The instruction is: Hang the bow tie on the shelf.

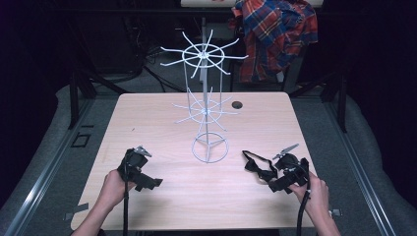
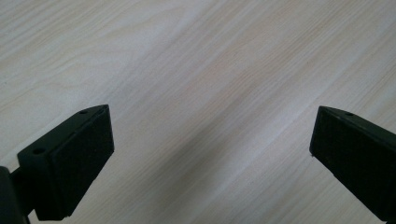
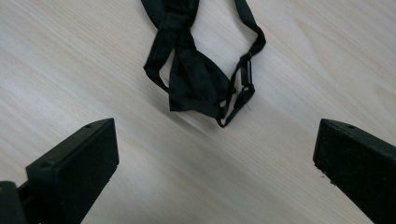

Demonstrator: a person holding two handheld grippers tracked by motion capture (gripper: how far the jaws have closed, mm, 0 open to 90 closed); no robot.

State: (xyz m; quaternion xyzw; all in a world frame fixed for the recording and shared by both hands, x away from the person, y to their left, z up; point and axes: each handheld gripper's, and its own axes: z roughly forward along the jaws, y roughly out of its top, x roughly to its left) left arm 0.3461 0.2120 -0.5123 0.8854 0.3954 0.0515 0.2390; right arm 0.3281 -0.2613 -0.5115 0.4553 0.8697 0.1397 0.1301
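Bow tie [image 3: 196, 79] first: it lies flat on the table [image 1: 162, 196] just ahead of my right gripper [image 3: 215, 154], a soft black fabric knot with a thin strap looping off it and a small clasp at the near end of the loop. In the right gripper view it sits beyond my jaws and between their lines, touching neither. Those jaws stand wide apart with nothing in them, their black pads matt and slightly grainy.

My left gripper [image 2: 210, 140] is well off to the other side, jaws equally spread, hovering over bare pale wood with a long diagonal grain.

Ahead of both grippers, between them, stands the white wire stand [image 1: 205, 105]: a ring foot, a slim upright post and two tiers of spokes fanning out like wheels. Every spoke looks bare, though the thin wire is hard to read in the high view.

So, as I judge it, the work has hardly begun: nothing is gripped or hung. Left to do is closing on the tie, probably by its strap, lifting it, and hooking it over a spoke
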